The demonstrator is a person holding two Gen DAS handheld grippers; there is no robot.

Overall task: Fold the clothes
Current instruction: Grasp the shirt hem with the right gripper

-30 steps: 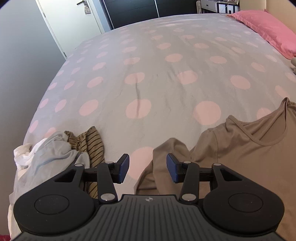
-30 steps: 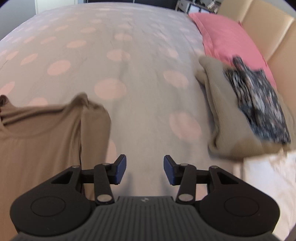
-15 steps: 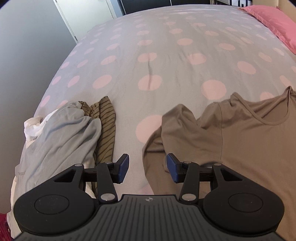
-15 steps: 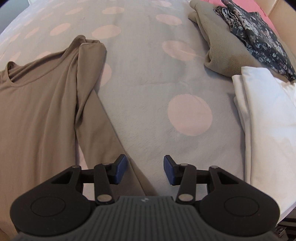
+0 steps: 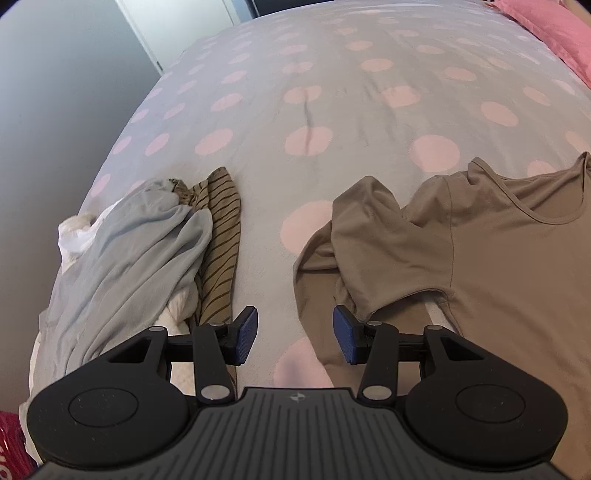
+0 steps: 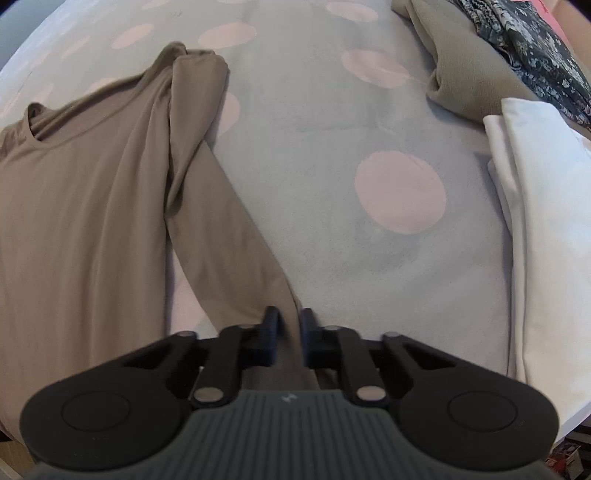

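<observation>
A tan long-sleeved shirt (image 5: 491, 258) lies spread face up on the bed, neckline away from me; it also shows in the right wrist view (image 6: 85, 192). Its left sleeve (image 5: 354, 229) is crumpled and doubled over. My left gripper (image 5: 295, 338) is open and empty, just above the bed at the lower edge of that sleeve. The shirt's right sleeve (image 6: 229, 236) runs straight down toward me. My right gripper (image 6: 289, 332) is shut on this sleeve near its cuff end.
The bed has a grey cover with pink dots (image 5: 332, 110). A heap of unfolded clothes, light blue, white and striped brown (image 5: 147, 251), lies at the left edge. Folded white (image 6: 546, 206), tan (image 6: 465, 77) and floral (image 6: 532, 48) garments lie at the right. A pink pillow (image 5: 554, 29) lies far right.
My right gripper has moved down to the shirt's right sleeve and shut on it. My left gripper stays open and has drawn back slightly toward the near edge of the bed.
</observation>
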